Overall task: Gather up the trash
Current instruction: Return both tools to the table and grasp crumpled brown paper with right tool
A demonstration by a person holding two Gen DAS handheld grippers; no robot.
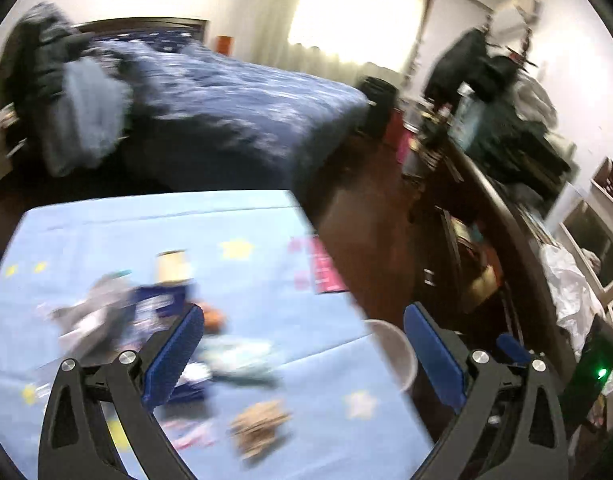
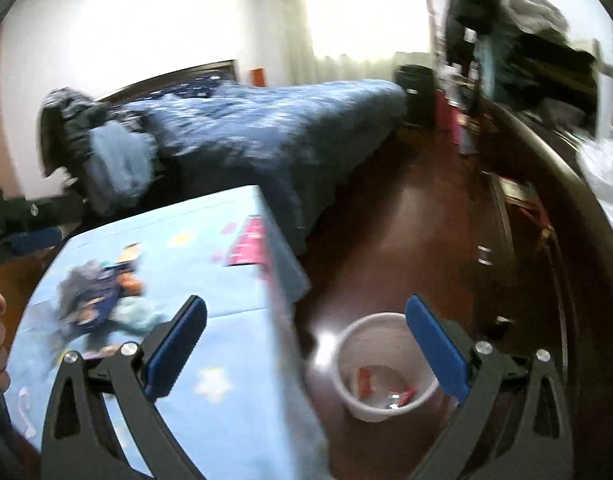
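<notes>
Trash lies in a blurred pile point(image 1: 146, 312) on a table with a light blue star-print cloth point(image 1: 242, 220): grey and dark blue wrappers, a pale teal wrapper point(image 1: 242, 360) and a brown crumpled piece point(image 1: 262, 428). My left gripper point(image 1: 304, 320) is open and empty above the table's right side. A white bin point(image 2: 382, 368) stands on the floor by the table's right edge and holds red and silver scraps point(image 2: 386, 392). My right gripper point(image 2: 306, 316) is open and empty over the bin and table edge. The pile also shows in the right wrist view point(image 2: 98, 300).
A pink sheet point(image 1: 324, 268) lies at the table's far right edge. A bed with a dark blue cover point(image 1: 242, 96) stands behind. A dark wooden desk point(image 1: 502, 216) piled with bags and clutter runs along the right. Dark wood floor point(image 2: 386, 216) lies between.
</notes>
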